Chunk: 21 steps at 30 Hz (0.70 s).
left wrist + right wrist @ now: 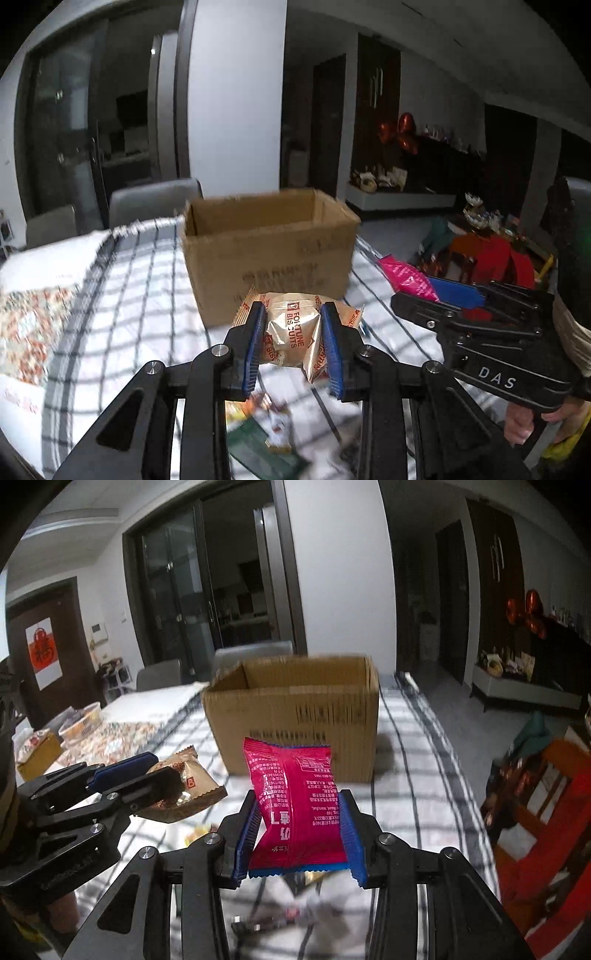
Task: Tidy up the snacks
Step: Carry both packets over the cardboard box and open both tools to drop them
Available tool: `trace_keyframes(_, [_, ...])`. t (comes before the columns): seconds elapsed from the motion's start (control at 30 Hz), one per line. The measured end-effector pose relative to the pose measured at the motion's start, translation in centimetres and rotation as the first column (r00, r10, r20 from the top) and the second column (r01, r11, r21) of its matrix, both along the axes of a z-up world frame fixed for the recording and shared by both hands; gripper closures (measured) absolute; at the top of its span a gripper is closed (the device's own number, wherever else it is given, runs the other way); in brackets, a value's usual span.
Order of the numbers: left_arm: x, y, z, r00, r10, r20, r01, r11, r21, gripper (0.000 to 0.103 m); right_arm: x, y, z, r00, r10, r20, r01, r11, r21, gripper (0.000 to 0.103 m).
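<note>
My left gripper is shut on a tan biscuit packet, held above the checked tablecloth. In the right wrist view that same gripper and its tan packet show at the left. My right gripper is shut on a pink snack packet, its blue pads pressing both sides. From the left wrist view the right gripper shows at the right with the pink packet sticking out. An open cardboard box stands on the table just beyond both packets.
More snack packets lie blurred on the checked tablecloth below the grippers. A floral cloth with a basket lies at the left. Grey chairs stand behind the table. A red chair and clutter are at the right.
</note>
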<state>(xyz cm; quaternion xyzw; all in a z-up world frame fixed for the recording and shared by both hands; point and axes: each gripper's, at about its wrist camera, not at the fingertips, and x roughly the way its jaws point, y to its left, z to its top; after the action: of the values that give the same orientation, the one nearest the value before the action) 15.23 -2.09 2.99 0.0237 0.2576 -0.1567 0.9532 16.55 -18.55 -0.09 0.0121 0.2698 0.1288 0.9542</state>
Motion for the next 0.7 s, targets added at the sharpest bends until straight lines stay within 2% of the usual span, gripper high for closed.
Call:
trace_keyframes(0.23, [3.6, 0.5, 2.9, 0.997, 0.025, 0.075, -0.025, 1.000, 0.006, 0.073, 3.6, 0.3, 3.1, 0.997, -0.009, 0.075, 0.009, 1.000, -0.002, 0.060])
trace_keyframes(0.43, [7.1, 1.3, 4.8, 0.993, 0.045, 0.112, -0.046, 0.999, 0.006, 0.073, 7.3, 0.6, 5.1, 0.995, -0.012, 0.099, 0.013, 1.000, -0.011, 0.060])
trace_keyframes(0.7, [11.5, 1.8, 6.0, 0.989, 0.054, 0.136, -0.055, 0.998, 0.005, 0.073, 11.7, 1.5, 6.7, 0.992, -0.002, 0.128, 0.008, 0.999, -0.050, 0.060])
